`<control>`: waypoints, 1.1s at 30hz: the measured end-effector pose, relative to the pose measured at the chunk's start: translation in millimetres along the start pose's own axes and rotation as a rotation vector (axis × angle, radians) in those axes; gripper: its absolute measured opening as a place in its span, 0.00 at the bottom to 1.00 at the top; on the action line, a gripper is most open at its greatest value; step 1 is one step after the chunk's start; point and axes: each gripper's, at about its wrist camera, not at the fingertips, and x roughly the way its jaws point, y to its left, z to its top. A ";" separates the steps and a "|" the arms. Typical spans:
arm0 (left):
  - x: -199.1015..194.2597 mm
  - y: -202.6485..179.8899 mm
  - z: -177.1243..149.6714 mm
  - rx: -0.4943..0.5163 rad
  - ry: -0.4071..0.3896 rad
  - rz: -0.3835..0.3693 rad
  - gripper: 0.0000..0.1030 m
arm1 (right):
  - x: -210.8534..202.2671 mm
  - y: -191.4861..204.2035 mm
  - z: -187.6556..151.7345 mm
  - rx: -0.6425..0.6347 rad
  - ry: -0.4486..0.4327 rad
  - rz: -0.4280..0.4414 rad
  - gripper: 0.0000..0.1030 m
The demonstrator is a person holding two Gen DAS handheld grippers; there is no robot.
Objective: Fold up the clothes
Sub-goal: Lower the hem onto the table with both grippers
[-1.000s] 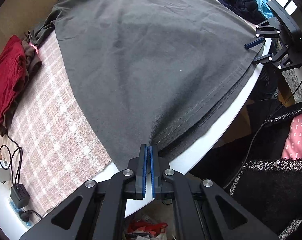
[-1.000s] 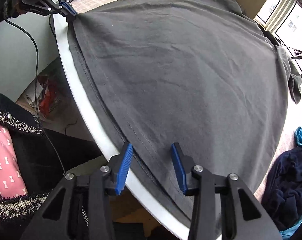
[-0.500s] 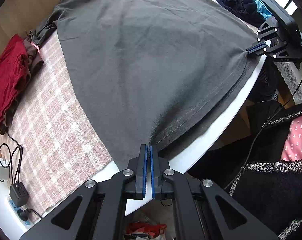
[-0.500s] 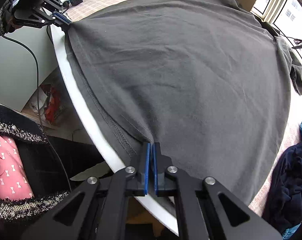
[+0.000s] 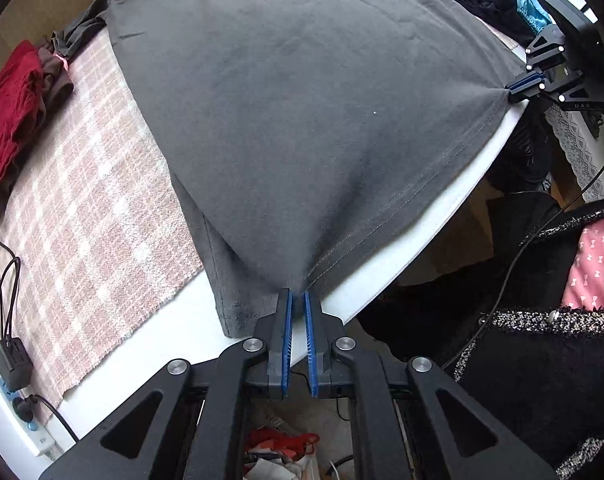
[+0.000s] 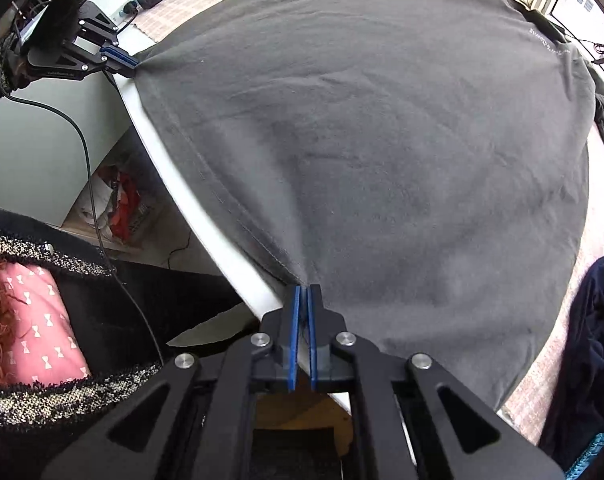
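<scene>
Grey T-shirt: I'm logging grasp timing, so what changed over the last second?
The right gripper, open a second ago, closed on the hem of the grey T-shirt, and the hem has risen off the table. The left gripper stayed shut on its hem corner; the shirt's far end stayed spread out.

Matt grey cloth T-shirt (image 5: pixel 321 120)

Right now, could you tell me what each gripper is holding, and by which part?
Both hold the grey T-shirt by its bottom hem: the left gripper pinches one hem corner, the right gripper the other, at the table edge.
</scene>
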 end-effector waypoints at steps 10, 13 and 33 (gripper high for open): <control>-28.5 33.3 -34.5 -0.197 -0.087 0.003 0.13 | -49.9 -33.5 -50.7 0.290 -0.145 -0.041 0.27; -25.2 36.0 -35.8 -0.230 -0.089 -0.010 0.19 | -57.4 -54.4 -65.1 0.358 -0.151 -0.106 0.27; -36.6 34.0 -57.9 -0.354 -0.112 -0.044 0.08 | -37.4 -130.1 -129.6 0.671 -0.195 -0.059 0.34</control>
